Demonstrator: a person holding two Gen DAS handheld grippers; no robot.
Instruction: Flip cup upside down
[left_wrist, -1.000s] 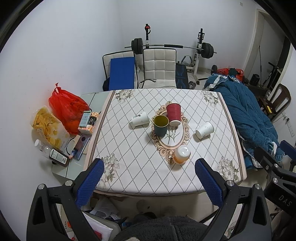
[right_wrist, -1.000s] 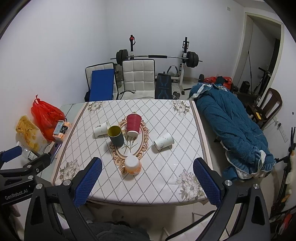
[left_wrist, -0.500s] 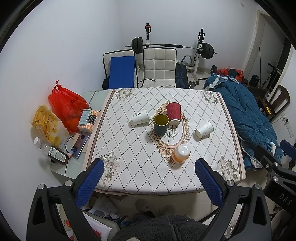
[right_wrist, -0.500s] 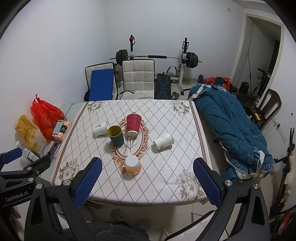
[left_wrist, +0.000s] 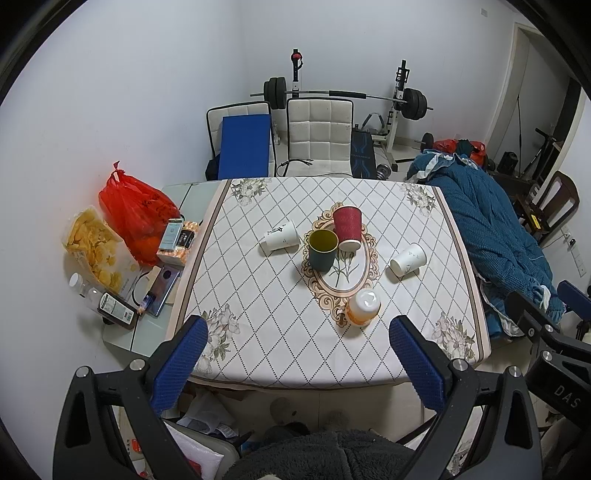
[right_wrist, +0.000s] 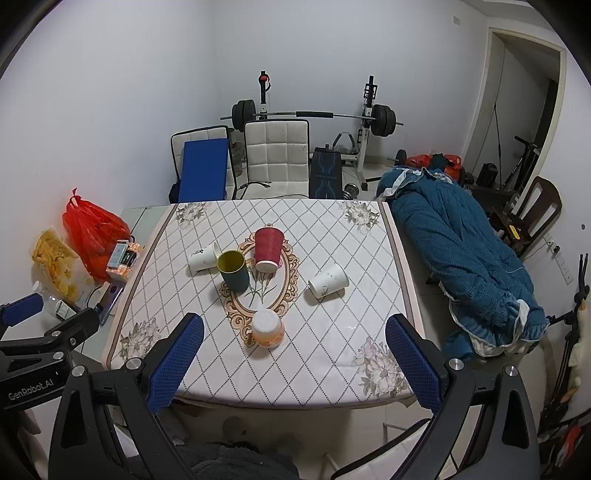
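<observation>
Several cups sit on a table with a diamond-pattern cloth. A dark green cup stands upright, mouth up. A red ribbed cup stands upside down beside it. An orange cup stands upside down nearer me. Two white paper cups lie on their sides, one left, one right. My left gripper and right gripper are both open, empty, held back from the table's near edge.
A red bag, a snack bag, a phone and bottles sit on a side surface left of the table. Chairs and a barbell rack stand behind. A blue quilt lies to the right.
Both views have shifted only slightly; the table sits a little farther off. The cups have not moved and both grippers stay open.
</observation>
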